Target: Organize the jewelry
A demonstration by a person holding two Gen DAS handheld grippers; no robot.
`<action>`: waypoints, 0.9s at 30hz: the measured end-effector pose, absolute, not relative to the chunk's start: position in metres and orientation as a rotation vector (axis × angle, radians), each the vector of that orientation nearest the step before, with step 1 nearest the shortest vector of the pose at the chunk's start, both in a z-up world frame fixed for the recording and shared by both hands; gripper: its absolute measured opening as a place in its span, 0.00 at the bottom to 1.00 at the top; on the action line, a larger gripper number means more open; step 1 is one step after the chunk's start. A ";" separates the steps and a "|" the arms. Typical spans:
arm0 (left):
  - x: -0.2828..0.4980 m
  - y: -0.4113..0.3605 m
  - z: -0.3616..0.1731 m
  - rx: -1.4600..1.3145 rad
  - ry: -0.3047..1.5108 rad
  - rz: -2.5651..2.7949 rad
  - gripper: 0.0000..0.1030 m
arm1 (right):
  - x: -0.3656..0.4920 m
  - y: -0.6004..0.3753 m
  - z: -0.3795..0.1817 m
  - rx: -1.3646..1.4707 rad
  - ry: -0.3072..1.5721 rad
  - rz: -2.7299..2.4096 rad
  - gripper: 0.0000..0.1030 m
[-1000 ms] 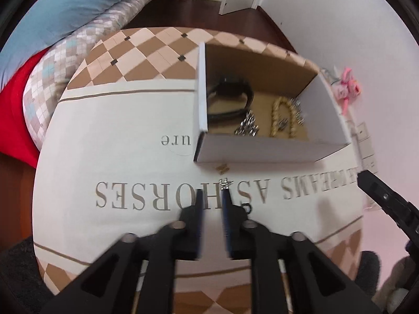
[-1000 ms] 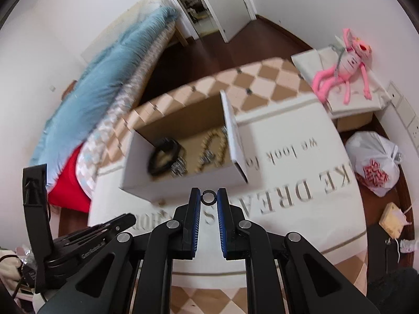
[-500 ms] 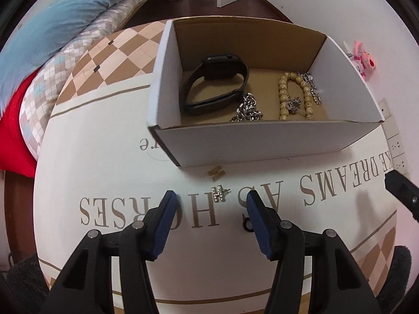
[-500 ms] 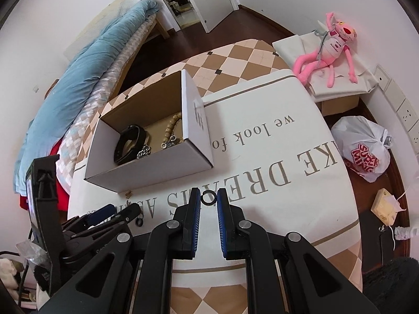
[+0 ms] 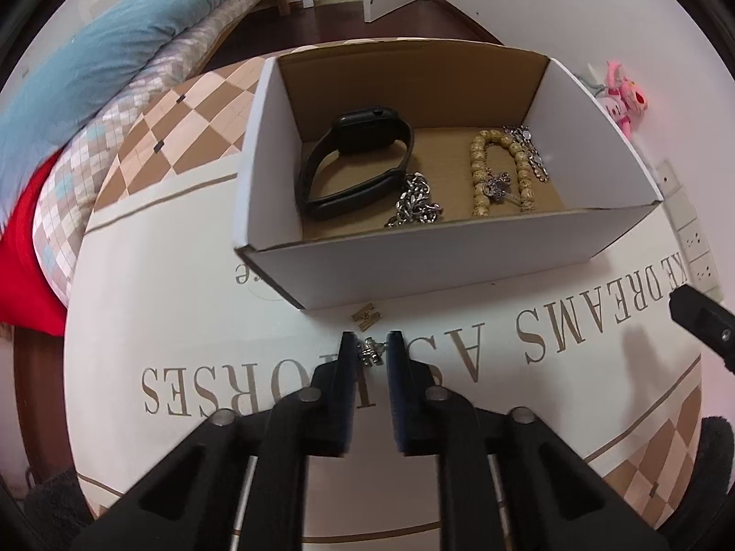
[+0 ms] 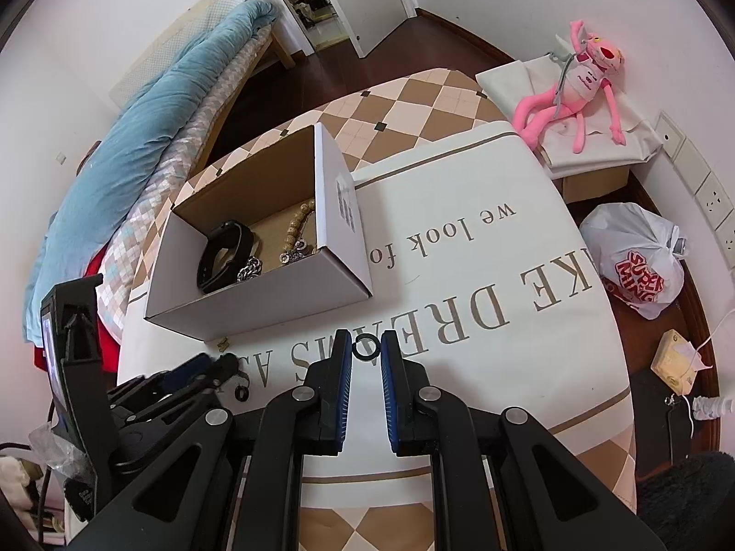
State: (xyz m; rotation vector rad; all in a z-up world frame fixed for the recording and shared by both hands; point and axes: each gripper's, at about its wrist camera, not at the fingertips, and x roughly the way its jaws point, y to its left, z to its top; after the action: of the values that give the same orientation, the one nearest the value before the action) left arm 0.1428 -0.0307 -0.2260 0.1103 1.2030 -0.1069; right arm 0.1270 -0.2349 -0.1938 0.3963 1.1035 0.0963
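My left gripper (image 5: 371,349) points down at the white tablecloth (image 5: 183,321), its jaws closing on a small silver earring (image 5: 371,352) that lies between the blue pads. A gold earring (image 5: 366,313) lies just beyond it, against the white cardboard box (image 5: 459,248). Inside the box are a black watch (image 5: 363,137), a silver chain (image 5: 415,206) and a bead bracelet (image 5: 480,170). My right gripper (image 6: 366,348) hovers right of the box, shut on a small black ring (image 6: 366,348). Another black ring (image 6: 240,394) lies on the cloth beside the left gripper (image 6: 220,365).
A bed with a blue duvet (image 6: 138,137) runs along the left. A pink plush toy (image 6: 579,87) sits on a box at the right wall, a white plastic bag (image 6: 638,261) on the floor below it. The tablecloth's checked border (image 6: 413,110) marks the table's edges.
The left gripper moved in toward the box and down, opened wide over the silver earring, then closed around it. The right gripper sank slightly, still holding the black ring.
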 end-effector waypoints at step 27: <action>0.180 0.014 -0.072 -0.146 1.014 -0.248 0.04 | 0.172 -0.213 -0.094 0.416 0.931 0.250 0.13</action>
State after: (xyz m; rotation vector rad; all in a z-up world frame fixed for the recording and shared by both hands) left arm 0.1796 0.0140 -0.0718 -0.1460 1.0138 -0.2483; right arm 0.1716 -0.2128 -0.0944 0.4158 0.9306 0.2499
